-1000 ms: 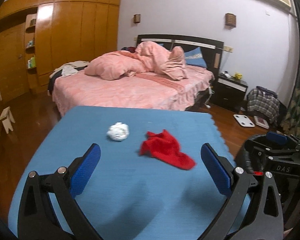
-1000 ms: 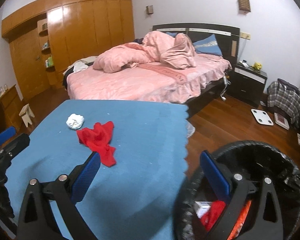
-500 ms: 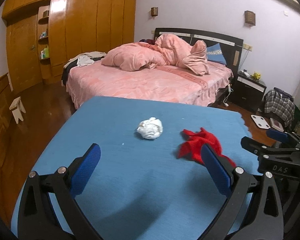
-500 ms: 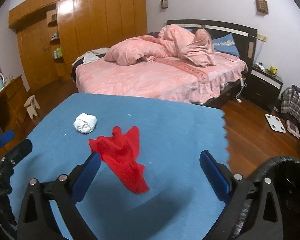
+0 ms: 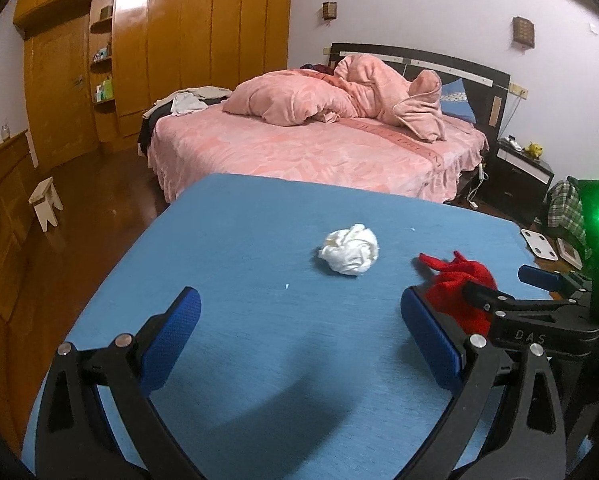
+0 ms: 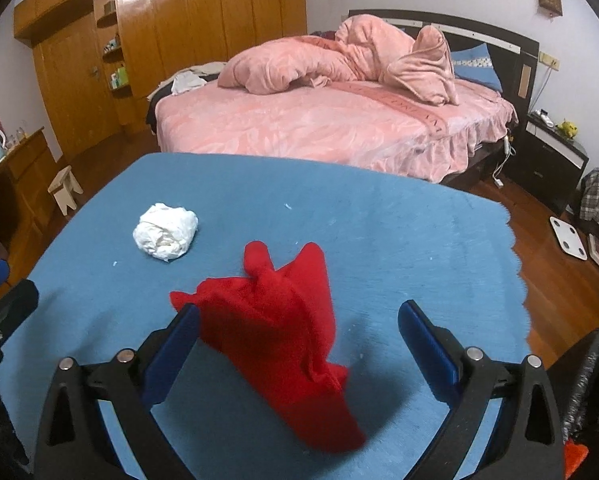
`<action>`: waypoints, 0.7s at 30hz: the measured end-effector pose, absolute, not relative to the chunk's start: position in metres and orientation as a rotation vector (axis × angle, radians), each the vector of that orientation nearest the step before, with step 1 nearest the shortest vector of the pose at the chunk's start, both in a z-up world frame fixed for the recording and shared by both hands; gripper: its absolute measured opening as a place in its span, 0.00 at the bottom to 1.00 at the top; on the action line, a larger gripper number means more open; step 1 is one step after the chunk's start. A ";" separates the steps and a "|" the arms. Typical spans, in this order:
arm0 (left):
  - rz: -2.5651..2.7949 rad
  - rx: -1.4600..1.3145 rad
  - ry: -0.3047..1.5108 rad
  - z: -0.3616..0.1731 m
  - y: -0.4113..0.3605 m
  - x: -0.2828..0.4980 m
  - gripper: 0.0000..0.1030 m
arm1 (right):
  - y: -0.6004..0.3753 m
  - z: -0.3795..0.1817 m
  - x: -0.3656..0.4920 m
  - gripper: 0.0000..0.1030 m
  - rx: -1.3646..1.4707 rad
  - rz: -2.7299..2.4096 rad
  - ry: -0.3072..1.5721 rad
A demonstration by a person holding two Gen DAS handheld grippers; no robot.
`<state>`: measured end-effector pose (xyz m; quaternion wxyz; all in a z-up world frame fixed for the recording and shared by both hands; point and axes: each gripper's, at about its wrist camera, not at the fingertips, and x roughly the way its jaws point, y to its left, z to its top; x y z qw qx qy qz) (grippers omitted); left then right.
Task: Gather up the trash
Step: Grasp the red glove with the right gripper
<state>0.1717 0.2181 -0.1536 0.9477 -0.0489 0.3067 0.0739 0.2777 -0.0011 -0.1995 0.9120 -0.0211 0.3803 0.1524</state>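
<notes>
On blue table (image 6: 399, 232), red cloth (image 6: 275, 332), tissue wad (image 6: 165, 236)

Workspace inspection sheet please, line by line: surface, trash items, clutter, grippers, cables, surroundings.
Surface: blue mat, a few tiny white specks.
Job's things: red cloth lying between the right gripper's jaws, not clamped; crumpled white paper ball ahead of the left gripper; black trash bin at the mat's right edge.
Clutter: nothing seen.
Grippers: both open.
Cables: white cord hanging by the bed.
Surroundings: pink bed, wooden wardrobe, nightstand, floor scale.
</notes>
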 end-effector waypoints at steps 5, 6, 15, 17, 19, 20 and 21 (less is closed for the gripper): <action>0.156 -0.102 0.632 -0.159 0.221 0.176 0.95 | 0.004 -0.210 0.287 0.94 -0.050 0.315 0.808; 0.158 -0.101 0.634 -0.160 0.221 0.176 0.95 | 0.005 -0.211 0.287 0.94 -0.052 0.318 0.811; 0.156 -0.104 0.649 -0.167 0.220 0.179 0.95 | 0.012 -0.227 0.285 0.76 -0.042 0.412 0.890; 0.156 -0.103 0.653 -0.168 0.219 0.180 0.95 | 0.012 -0.226 0.282 0.64 -0.042 0.434 0.884; 0.157 -0.105 0.655 -0.169 0.219 0.180 0.95 | 0.012 -0.224 0.283 0.45 -0.036 0.449 0.885; 0.158 -0.106 0.656 -0.169 0.219 0.180 0.95 | 0.011 -0.224 0.283 0.37 -0.027 0.465 0.888; 0.157 -0.107 0.656 -0.169 0.218 0.180 0.95 | 0.010 -0.223 0.284 0.28 -0.019 0.477 0.891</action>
